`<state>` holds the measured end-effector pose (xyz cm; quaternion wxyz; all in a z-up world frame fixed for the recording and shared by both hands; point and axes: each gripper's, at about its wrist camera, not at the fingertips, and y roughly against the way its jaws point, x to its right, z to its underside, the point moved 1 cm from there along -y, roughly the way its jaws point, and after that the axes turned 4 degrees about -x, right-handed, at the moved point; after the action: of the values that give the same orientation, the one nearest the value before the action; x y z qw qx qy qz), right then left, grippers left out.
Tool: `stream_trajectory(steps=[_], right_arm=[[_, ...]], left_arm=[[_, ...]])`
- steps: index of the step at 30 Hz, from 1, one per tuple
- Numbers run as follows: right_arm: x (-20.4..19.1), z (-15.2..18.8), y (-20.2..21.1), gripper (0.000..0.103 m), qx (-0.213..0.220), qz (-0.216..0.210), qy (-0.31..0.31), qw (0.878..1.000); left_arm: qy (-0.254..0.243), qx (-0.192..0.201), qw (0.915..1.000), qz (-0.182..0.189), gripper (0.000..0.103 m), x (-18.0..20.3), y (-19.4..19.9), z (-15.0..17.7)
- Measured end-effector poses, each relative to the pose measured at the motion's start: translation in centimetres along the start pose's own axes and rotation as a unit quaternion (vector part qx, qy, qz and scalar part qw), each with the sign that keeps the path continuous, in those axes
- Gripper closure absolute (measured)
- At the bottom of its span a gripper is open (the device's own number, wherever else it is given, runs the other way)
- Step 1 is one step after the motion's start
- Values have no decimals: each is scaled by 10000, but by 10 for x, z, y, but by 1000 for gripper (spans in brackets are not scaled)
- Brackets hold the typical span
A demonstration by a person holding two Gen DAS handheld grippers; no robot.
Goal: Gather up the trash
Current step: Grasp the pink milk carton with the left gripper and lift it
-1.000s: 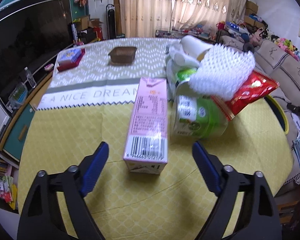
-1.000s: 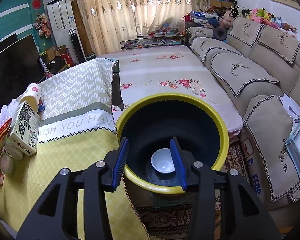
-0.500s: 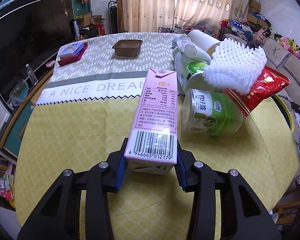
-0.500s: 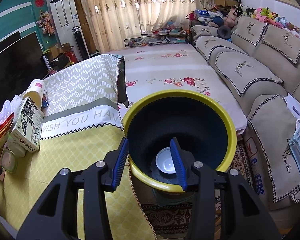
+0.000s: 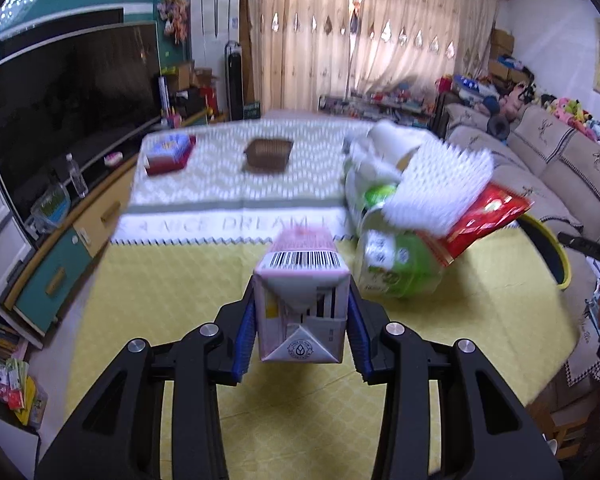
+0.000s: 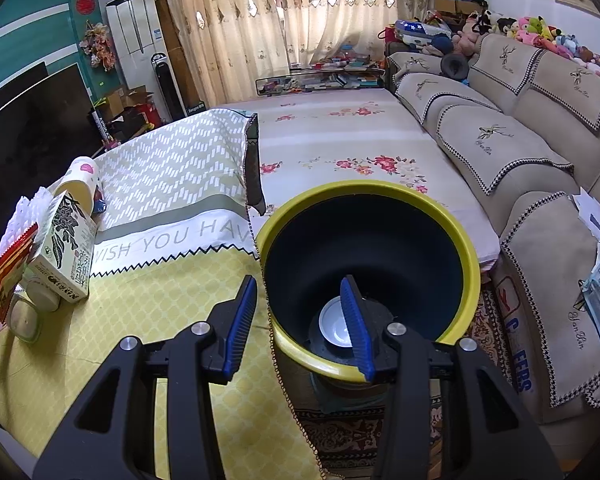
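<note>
The pink rectangular paper drink carton (image 5: pixel 300 300) sits clamped between the blue pads of the left gripper (image 5: pixel 301 320), above the yellow tablecloth (image 5: pixel 180 280). Beside it lie a green-labelled plastic jar (image 5: pixel 396 268) and a red snack bag (image 5: pixel 484 216). The right gripper (image 6: pixel 298 312) straddles the near rim of the yellow-rimmed dark bin (image 6: pixel 470 256), jaws parted, pinching nothing.

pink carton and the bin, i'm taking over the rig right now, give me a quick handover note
Left gripper: shut on the pink carton, held clear above the yellow tablecloth.
Right gripper: jaws part open with the near rim of the yellow-rimmed bin between them; whether they pinch it is unclear.
Bin stands beside the table edge; only a white bowl-like item shows inside.
Left on the table: green-label jar, red snack bag, white foam net, patterned carton, paper cup.
Next: probably carry the pink carton to the bin and drop it in.
</note>
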<state>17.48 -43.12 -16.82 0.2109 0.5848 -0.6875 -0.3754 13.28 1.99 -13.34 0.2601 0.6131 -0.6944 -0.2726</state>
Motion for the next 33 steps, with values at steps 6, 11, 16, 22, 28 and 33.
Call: stream_trajectory(steps=[6, 11, 16, 22, 28, 33], right_arm=[[1, 0, 4, 61, 49, -40, -1, 10000], [4, 0, 8, 61, 88, -46, -31, 9999], [6, 1, 7, 61, 85, -59, -51, 9999], [5, 2, 4, 61, 41, -92, -39, 9999], [7, 1, 8, 61, 101, -115, -68, 9999], [16, 0, 16, 61, 193, -84, -131, 9997]], left_arm=[[-139, 206, 9997, -17, 63, 9, 26, -7], [-273, 251, 9993, -57, 63, 14, 27, -7], [-230, 304, 9992, -86, 63, 13, 21, -11], [-90, 205, 9997, -65, 63, 8, 3, -13], [-188, 370, 9991, -37, 64, 11, 17, -21], [-527, 641, 9963, 206, 64, 34, 51, -39]])
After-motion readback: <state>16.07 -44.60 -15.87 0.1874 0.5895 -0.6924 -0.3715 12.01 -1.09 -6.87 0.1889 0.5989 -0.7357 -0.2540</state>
